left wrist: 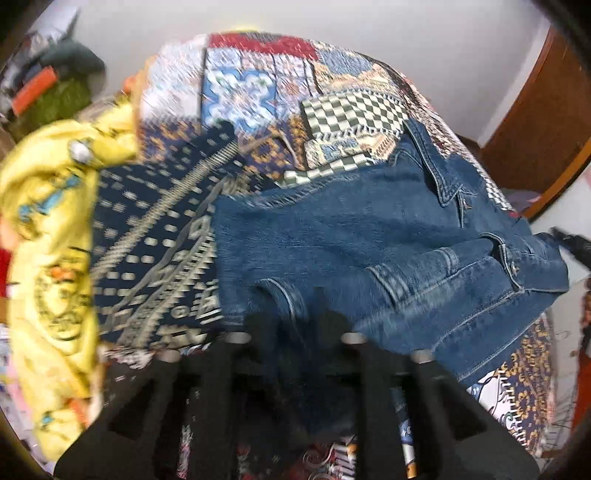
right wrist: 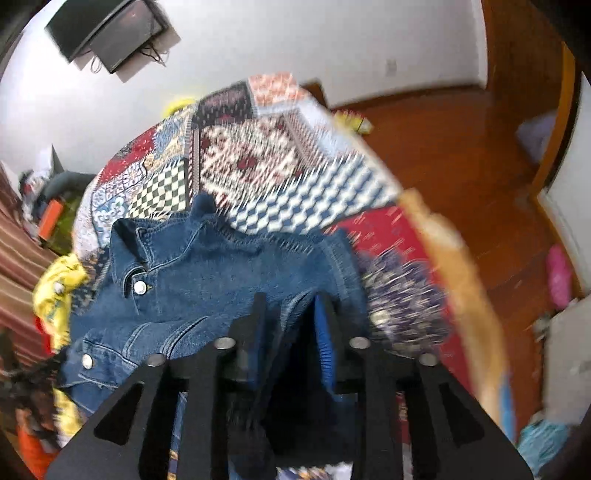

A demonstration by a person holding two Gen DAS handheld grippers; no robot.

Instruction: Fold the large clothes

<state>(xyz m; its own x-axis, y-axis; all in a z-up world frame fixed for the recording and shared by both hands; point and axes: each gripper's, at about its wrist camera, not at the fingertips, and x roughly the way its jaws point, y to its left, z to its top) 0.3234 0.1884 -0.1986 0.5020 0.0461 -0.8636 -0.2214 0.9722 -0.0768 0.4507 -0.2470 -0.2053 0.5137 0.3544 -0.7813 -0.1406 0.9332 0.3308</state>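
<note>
A blue denim jacket [left wrist: 369, 243] lies partly folded on a patchwork bedspread [left wrist: 255, 92]. In the left wrist view my left gripper [left wrist: 291, 306] is shut on a fold of the denim at its near edge. In the right wrist view the jacket [right wrist: 207, 266] shows its collar and metal buttons to the left, and my right gripper [right wrist: 291, 314] is shut on denim cloth bunched between its fingers. Both views are motion-blurred.
A yellow printed garment [left wrist: 48, 229] lies left of the jacket and shows in the right wrist view [right wrist: 55, 291]. The bedspread [right wrist: 258, 155] covers the bed. Wooden floor [right wrist: 461, 147] lies to the right, with a wall-mounted screen [right wrist: 110, 33] above. Clutter [left wrist: 48, 85] sits far left.
</note>
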